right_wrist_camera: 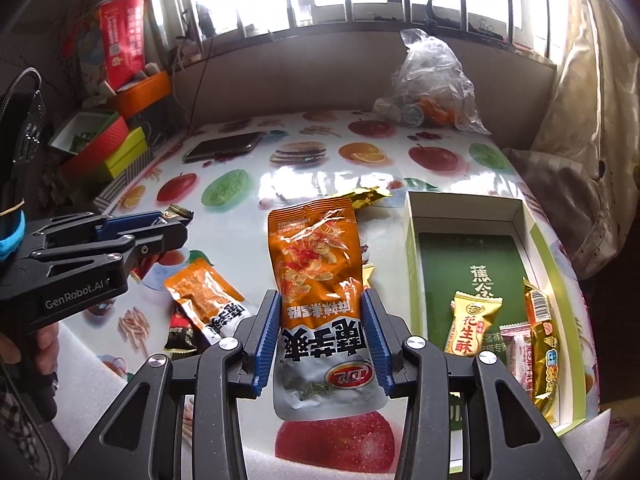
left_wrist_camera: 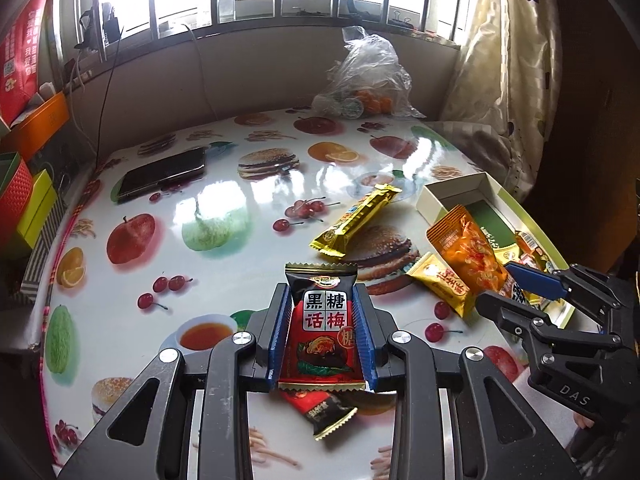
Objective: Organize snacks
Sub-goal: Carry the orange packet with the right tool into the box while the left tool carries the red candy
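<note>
Both hands are mid-carry: the left gripper point(left_wrist_camera: 322, 322) clamps a black-and-red plum candy packet point(left_wrist_camera: 321, 320), the right gripper point(right_wrist_camera: 322, 344) an orange snack pouch point(right_wrist_camera: 320, 280), seemingly clear of the table. Next, release both into the open box point(right_wrist_camera: 520, 208).

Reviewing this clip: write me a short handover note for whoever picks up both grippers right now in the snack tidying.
Left gripper: shut on a red-and-black plum candy packet, held above the table.
Right gripper: shut on an orange-and-silver snack pouch, also in the air.
Done: the open box at the right already holds several snacks, including a peanut candy.
Left: both held packets, plus the loose gold bar, yellow packet, a second orange pouch and a dark packet on the table.
</note>
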The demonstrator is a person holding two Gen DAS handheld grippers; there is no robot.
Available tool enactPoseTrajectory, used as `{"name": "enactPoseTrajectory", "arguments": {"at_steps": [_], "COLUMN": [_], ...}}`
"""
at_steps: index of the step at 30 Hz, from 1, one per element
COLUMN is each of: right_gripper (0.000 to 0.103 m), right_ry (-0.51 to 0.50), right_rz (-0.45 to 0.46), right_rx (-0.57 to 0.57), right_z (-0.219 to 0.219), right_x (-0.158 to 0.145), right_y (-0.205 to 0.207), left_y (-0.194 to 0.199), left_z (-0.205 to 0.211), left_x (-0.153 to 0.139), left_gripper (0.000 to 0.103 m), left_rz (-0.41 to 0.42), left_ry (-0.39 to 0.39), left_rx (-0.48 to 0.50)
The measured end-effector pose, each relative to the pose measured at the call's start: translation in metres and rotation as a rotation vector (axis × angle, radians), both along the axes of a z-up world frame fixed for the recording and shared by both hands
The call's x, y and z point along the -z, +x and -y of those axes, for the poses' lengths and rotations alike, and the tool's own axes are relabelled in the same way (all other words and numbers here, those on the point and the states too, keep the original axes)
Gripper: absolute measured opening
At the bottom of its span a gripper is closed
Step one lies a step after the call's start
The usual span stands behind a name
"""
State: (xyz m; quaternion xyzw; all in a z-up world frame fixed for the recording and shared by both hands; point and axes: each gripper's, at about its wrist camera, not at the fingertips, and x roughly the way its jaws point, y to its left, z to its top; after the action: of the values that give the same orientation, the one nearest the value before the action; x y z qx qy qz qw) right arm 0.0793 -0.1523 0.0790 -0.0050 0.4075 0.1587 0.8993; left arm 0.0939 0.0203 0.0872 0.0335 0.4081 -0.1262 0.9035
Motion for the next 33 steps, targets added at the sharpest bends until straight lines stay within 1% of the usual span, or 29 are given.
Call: {"name": "enactPoseTrajectory", "arguments": {"at_steps": [9,19,25,33], "right_gripper": [0.040,0.040,0.040,0.040], "right_ry": [-0.005,-0.003,-0.001,-0.001], "right_rz": [0.013,0.003,-0.002,-0.015], "right_rx": [0.068,0.150,0.190,0.242], "right_z": [0.029,0.064,0.083,0.108], "right_x": [-0.009,-0.008,-0.007,-0.001], "right_y": [-0.009,-0.018,-0.021,-0.020], "left_y": [-0.004,-0.003,-0.001,0.009], "left_z": [0.028,0.071,0.095,0.121], "left_x": [-0.006,-0.009,-0.007,-0.001], "left_gripper": [0.032,0.032,0.032,0.032], "left_rz": [0.004,0.002,-0.005,-0.028], "left_ry": [-0.014,-0.033,-0.032,-0.034], "left_rx": [0.051,0.122,0.160,0.187]}}
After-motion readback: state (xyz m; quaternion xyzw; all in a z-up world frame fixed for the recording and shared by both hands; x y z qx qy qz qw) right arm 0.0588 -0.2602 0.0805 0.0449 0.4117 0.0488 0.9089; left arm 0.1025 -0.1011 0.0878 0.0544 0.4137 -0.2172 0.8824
